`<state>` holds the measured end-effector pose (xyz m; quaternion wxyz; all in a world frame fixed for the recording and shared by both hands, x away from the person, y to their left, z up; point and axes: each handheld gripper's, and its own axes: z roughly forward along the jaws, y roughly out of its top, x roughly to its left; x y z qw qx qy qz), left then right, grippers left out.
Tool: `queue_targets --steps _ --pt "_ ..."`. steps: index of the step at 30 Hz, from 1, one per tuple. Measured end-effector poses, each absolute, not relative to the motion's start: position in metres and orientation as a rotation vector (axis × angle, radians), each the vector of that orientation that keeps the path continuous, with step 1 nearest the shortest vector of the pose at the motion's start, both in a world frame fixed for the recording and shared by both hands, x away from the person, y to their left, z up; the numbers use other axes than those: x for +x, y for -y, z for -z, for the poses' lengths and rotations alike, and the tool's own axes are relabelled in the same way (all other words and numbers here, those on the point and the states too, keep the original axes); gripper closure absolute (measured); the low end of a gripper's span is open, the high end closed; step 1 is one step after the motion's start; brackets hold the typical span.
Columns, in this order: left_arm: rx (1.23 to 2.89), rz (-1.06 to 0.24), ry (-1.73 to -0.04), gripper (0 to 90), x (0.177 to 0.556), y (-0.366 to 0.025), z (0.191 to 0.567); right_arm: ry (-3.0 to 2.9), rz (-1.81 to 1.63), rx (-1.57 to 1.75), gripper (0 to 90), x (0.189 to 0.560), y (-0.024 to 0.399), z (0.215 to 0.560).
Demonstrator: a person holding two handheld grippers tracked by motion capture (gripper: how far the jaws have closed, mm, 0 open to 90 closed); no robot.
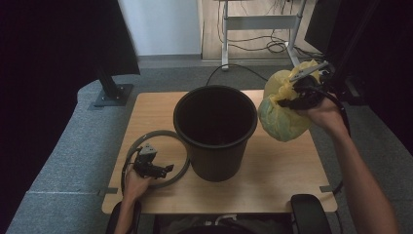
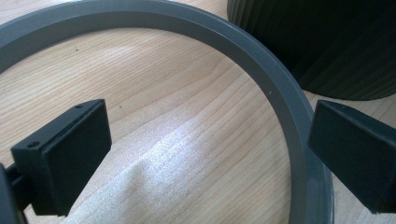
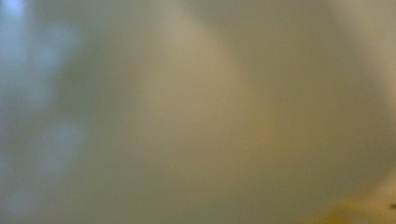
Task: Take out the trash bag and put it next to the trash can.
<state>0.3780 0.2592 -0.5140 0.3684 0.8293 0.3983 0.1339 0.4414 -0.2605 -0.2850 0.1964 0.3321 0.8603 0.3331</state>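
Setting: grey carpet surrounds our wooden worktop [image 1: 272, 165]; a metal desk frame [image 1: 258, 22] and loose cables stand on the floor beyond it.
Bin: we see a black round bin [image 1: 215, 131] standing upright near the middle of the worktop, its mouth uncovered and its inside dark.
Ring: a grey plastic ring [image 1: 181, 146] lies flat on the worktop to the left of the bin, its right edge just beside the bin's base.
Left tongs: our left tongs [image 1: 168, 168] sit low over the near part of the ring, held by the left hand [image 1: 134, 185]. In the left gripper view the two black jaws stand wide apart, released, with the ring's band [image 2: 261, 70] curving between them and under the right one; nothing is clamped.
Bag: a yellow-green plastic bag [image 1: 282, 114], bunched at its top, hangs in the air to the right of the bin's rim, above the worktop's right edge.
Right tongs: our right tongs [image 1: 292, 90], carried by the right hand [image 1: 324, 112], are clenched on the gathered neck of the bag.
Right gripper view: a blurred yellowish surface [image 3: 201, 116], too soft for us to read any detail.
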Motion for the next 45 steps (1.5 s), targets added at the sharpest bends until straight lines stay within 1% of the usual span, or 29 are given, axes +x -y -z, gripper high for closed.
queue_targets --steps 14,20,24,28,29,31,35,37,40,41,45 --pt "2.120 -0.328 -1.026 0.0 0.377 -0.261 0.516 -2.435 -0.875 0.981 72.6 0.454 0.255 0.364" --pt "2.122 -0.326 -1.025 0.0 0.377 -0.261 0.517 -2.451 -0.836 1.023 72.1 0.459 0.254 0.404" --pt "2.126 -0.325 -1.025 0.0 0.377 -0.262 0.517 -2.463 -0.844 1.062 71.6 0.460 0.253 0.432" --pt "2.135 -0.331 -1.032 0.0 0.377 -0.262 0.518 -2.466 -0.827 1.089 70.9 0.459 0.253 0.453" --pt "2.135 -0.331 -1.032 0.0 0.377 -0.262 0.518 -2.466 -0.827 1.089 70.9 0.459 0.253 0.453" --pt "2.141 -0.340 -1.036 0.0 0.377 -0.263 0.519 -2.472 -0.810 1.121 69.9 0.459 0.253 0.469" --pt "2.152 -0.353 -1.050 0.0 0.378 -0.264 0.520 -2.477 -0.790 1.150 69.4 0.461 0.253 0.482" --pt "2.160 -0.362 -1.057 0.0 0.378 -0.265 0.521 -2.480 -0.748 1.177 69.2 0.464 0.251 0.498" --pt "2.161 -0.364 -1.059 0.0 0.378 -0.265 0.521 -2.478 -0.736 1.199 69.2 0.467 0.249 0.507" --pt "2.161 -0.363 -1.059 0.0 0.378 -0.266 0.521 -2.461 -0.739 1.215 69.2 0.472 0.247 0.515" --pt "2.167 -0.364 -1.058 0.0 0.378 -0.265 0.522 -2.435 -0.761 1.250 69.2 0.481 0.245 0.520"
